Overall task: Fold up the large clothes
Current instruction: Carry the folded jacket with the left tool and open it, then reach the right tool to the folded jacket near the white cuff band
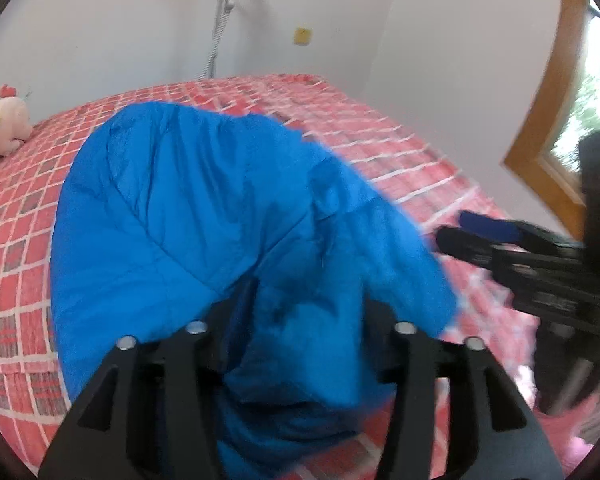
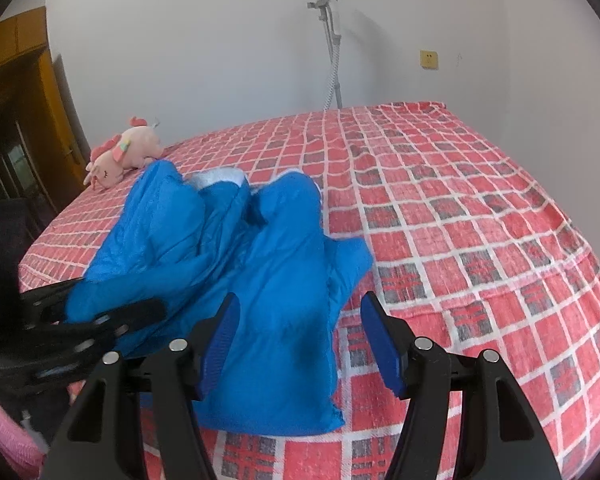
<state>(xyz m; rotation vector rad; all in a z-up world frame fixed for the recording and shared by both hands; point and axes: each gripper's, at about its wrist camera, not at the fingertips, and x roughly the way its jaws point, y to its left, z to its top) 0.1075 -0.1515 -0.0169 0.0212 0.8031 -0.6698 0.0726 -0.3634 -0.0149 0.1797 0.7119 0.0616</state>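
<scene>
A blue jacket is lying bunched on the red checked bedspread. The right gripper is hovering spread over its hem; the left gripper, fabric between its fingers, seems parted.

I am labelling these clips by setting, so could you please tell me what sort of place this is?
Most likely a bedroom in a home. A wide bed with a red checked cover fills the view, a pink plush toy lies near its far edge, and a blue padded jacket is spread on it.
</scene>
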